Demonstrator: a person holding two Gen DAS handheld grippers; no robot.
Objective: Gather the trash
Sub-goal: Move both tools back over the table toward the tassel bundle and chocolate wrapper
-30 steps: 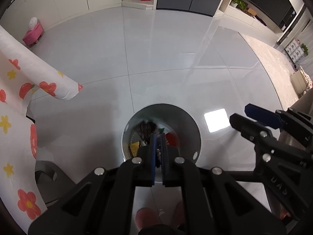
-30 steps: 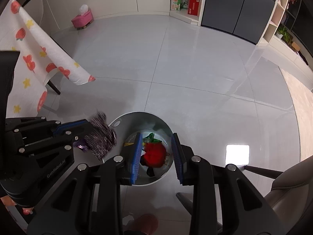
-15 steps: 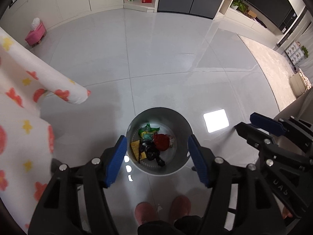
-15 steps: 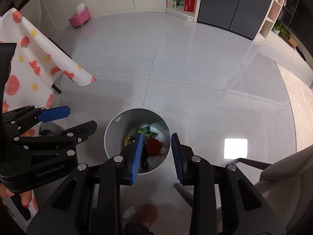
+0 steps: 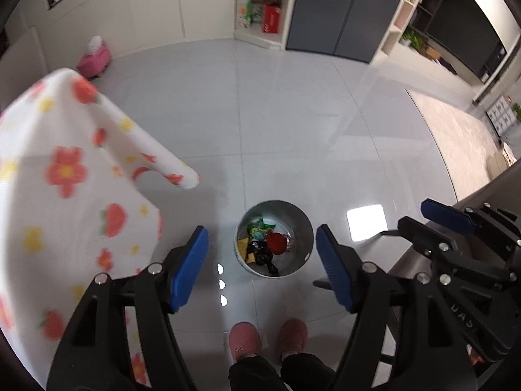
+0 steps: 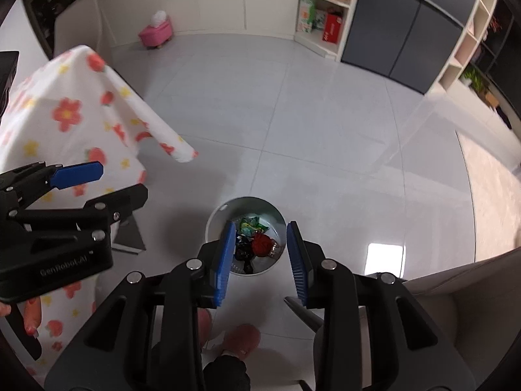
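Observation:
A round metal trash bin [image 5: 304, 224] stands on the white tiled floor, also in the right wrist view [image 6: 215, 218]. It holds a red crumpled piece [image 5: 276, 242], a green wrapper [image 5: 259, 226], a yellow wrapper [image 5: 242, 246] and a dark wrapper [image 5: 259, 254]. My left gripper [image 5: 262, 260] is open and empty, high above the bin. My right gripper [image 6: 260, 254] is open and empty, also above the bin; it shows at the right of the left wrist view [image 5: 420, 224].
A table under a white flowered cloth [image 5: 65, 195] stands to the left of the bin. A grey chair [image 6: 456, 293] is at the right. The person's pink slippers [image 5: 244, 340] are below. A pink stool [image 5: 94, 58], shelves and dark cabinets [image 5: 342, 9] are far off.
My left gripper opened and let a dark crinkled wrapper drop into the bin. Both grippers then rose, so the bin looks smaller and farther.

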